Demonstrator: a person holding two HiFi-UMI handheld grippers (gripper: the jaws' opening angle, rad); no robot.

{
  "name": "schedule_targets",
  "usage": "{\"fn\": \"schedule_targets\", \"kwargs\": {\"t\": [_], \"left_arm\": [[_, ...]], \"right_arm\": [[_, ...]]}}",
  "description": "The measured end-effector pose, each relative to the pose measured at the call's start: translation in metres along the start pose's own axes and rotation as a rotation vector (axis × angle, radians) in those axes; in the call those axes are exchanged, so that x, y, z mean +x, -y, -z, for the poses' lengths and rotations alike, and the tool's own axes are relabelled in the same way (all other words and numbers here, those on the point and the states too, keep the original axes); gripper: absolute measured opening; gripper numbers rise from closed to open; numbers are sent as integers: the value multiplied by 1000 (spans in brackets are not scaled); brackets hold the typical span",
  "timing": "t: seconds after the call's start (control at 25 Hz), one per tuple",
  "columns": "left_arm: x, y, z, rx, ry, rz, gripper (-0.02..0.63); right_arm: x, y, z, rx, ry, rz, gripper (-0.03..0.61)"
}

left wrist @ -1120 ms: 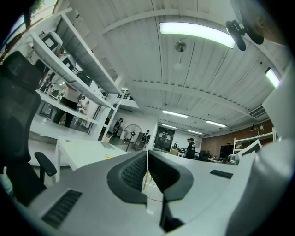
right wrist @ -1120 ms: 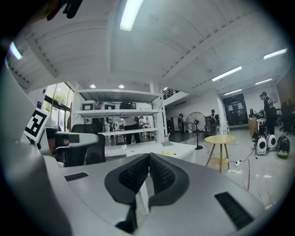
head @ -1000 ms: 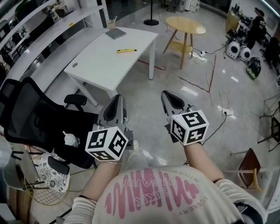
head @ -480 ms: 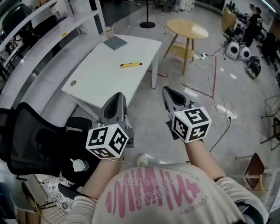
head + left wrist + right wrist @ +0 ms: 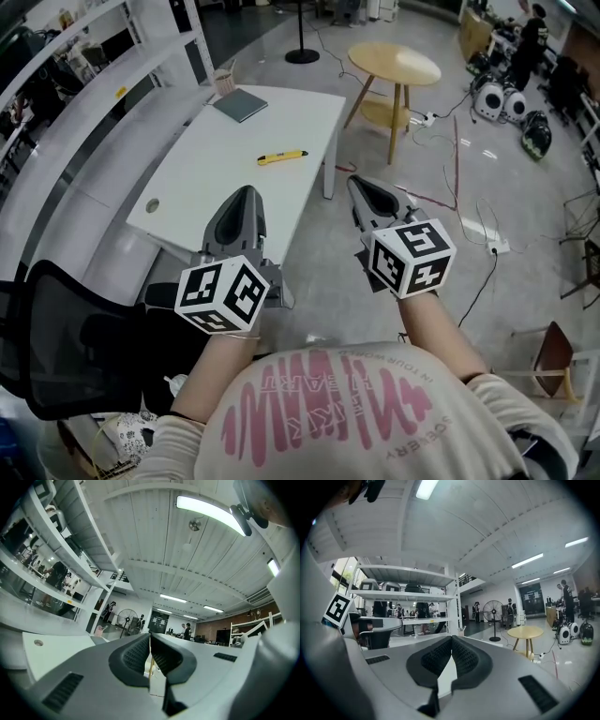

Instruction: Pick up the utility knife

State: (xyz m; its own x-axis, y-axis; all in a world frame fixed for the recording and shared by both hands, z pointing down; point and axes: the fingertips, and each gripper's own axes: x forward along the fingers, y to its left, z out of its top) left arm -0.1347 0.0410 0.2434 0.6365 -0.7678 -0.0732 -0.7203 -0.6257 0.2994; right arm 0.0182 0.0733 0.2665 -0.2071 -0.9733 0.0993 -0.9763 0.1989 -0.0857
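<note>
Yellow utility knife [image 5: 282,157] lies flat mid-bench [image 5: 206,173], well ahead of both tools. Left hand-held gripper [image 5: 246,193] and right hand-held gripper [image 5: 362,184]: jaws together, nothing held. Knife judged light, rigid, smooth-shelled, low. Pinch across mid-handle.

Matt white table [image 5: 216,169], glossy floor [image 5: 441,253], pale wooden round table [image 5: 394,64].

Right gripper [image 5: 451,641]: jaws closed together, nothing between. Round table [image 5: 525,632] beyond, right; shelving [image 5: 405,595] left.
</note>
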Motion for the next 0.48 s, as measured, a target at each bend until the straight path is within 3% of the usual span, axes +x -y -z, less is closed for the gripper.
{"fn": "schedule_targets", "kwargs": {"t": [0.48], "left_arm": [[32,-35,0,-16,-18,-12,28]], "right_arm": [[48,6,1,28,-15,-16,15]]}}
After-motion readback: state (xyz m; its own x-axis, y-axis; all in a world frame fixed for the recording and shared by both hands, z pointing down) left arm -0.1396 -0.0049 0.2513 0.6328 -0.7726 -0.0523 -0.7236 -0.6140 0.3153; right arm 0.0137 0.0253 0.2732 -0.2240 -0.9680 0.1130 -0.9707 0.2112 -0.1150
